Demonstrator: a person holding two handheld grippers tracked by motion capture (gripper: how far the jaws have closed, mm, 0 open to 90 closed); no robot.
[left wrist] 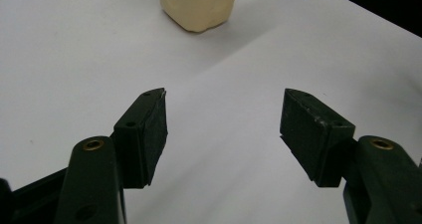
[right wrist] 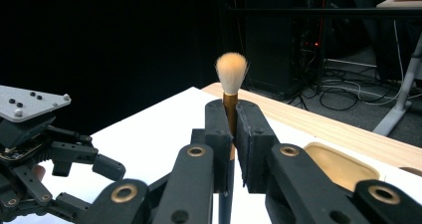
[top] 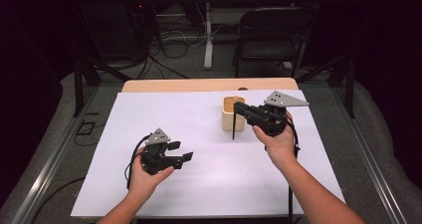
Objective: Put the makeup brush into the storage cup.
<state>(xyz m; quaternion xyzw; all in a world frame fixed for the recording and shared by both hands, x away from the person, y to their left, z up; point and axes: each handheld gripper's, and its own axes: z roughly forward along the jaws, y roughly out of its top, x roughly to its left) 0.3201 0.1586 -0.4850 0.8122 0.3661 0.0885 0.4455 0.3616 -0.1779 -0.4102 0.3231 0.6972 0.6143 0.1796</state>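
Two grippers work over a white tabletop (top: 209, 184), and the wooden cup (top: 233, 113) standing toward its far side serves as the landmark. Nearest the person, well short of the cup and to its left, the left gripper (top: 181, 152) rests low over the bare sheet in the person's left hand (top: 147, 176). Its fingers (left wrist: 144, 134) stand wide apart with nothing between them; in the left gripper view only white surface lies in the gap, and the pale cup (left wrist: 199, 5) stands beyond, ahead of the tips.

Farther off, just right of the cup, the right gripper (top: 240, 109) is held in the right hand (top: 278, 142), its tips reaching to the cup's near right edge. Its fingers (right wrist: 219, 134) are clamped tight on a brush (right wrist: 231, 92). In the right gripper view the gold ferrule sits pinched between the pads, the cream bristle tuft stands upright above the fingertips, and the dark handle runs down below them. In the high view that thin handle hangs just in front of the cup, its lower end near the tabletop.
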